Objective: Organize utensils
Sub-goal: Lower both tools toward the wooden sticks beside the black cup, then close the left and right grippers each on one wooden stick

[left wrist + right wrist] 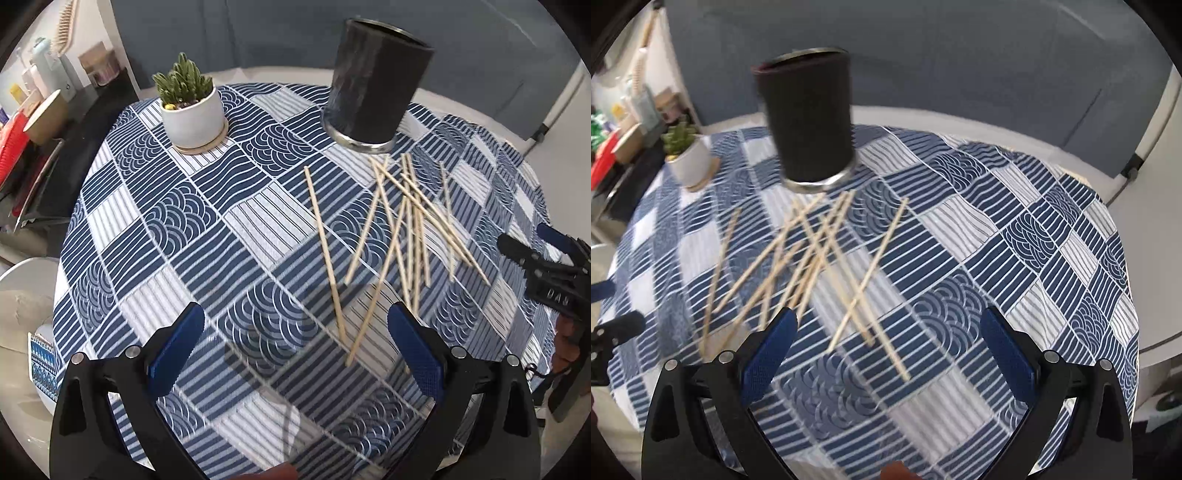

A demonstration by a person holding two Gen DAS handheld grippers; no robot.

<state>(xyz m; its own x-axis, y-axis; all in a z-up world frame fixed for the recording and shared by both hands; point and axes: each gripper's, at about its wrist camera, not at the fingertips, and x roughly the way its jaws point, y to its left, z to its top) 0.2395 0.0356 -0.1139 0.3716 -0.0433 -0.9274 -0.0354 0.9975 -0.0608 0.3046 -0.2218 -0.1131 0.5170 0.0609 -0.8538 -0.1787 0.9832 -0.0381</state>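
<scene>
At the far left of the table (pixel 122 206), with its blue-and-white patterned cloth, stands one white pot (pixel 194 120) on a wooden coaster, holding a small green cactus (pixel 183 81). Right of it, further along the far side, is one dark cylindrical holder (pixel 375 85) with a metal rim; I cannot see inside it. Just near of the holder the chopsticks (pixel 406 221) lie scattered and crossing one another, about ten, too tangled for an exact count. The left gripper (pixel 295 350) hovers over the near cloth, fingers spread wide, holding nothing. The right gripper (pixel 886 350) likewise hangs splayed and empty near the sticks.
</scene>
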